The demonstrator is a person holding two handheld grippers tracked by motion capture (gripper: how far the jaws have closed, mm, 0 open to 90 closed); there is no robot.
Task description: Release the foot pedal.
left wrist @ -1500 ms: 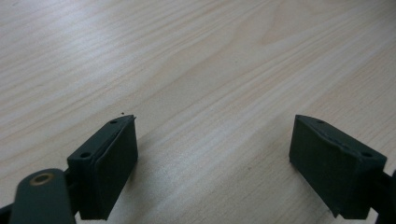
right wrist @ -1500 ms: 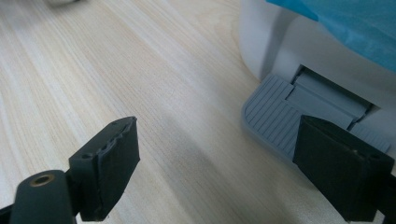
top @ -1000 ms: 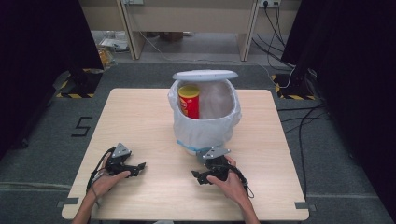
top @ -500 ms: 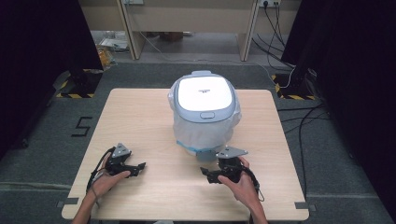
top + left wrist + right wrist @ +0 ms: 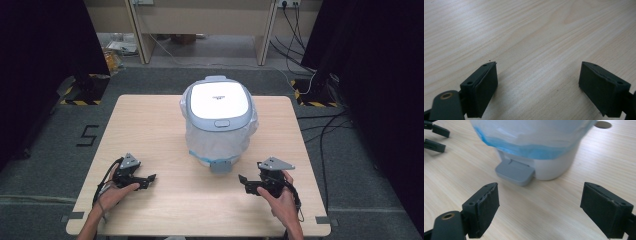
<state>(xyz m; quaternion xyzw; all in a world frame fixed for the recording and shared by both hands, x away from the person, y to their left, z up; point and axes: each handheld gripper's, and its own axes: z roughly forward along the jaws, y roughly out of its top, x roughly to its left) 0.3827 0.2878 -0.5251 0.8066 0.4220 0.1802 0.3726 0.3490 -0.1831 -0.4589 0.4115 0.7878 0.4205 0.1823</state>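
My left claw [image 5: 150, 178]: jaws spread wide, holding nothing, touching nothing; in the left gripper view [image 5: 537, 82] only bare wood lies between them. It rests low over the near-left part of the surface, well apart from the bin.
My right claw [image 5: 243, 181]: jaws equally wide apart, empty; in the right gripper view [image 5: 539, 206] they face the bin's pedal, near it but not touching. It sits at the near right of the surface, just right of the pedal.
My hands: left hand [image 5: 116, 192] and right hand [image 5: 282, 200] each wrap a gripper body from the near edge.
Surface [image 5: 150, 125]: light wooden tabletop.
Pedal bin [image 5: 218, 122]: white, upright at the middle of the surface, slightly toward the far side.
Lid [image 5: 218, 102]: white with a grey rim, shut flat on the bin; I cannot tell what is inside.
Liner [image 5: 531, 137]: thin clear-and-blue plastic bag, folded out over the bin's wall and hanging down around it.
Pedal [image 5: 515, 172]: grey tab jutting from the bin's base toward me, resting just above the surface.
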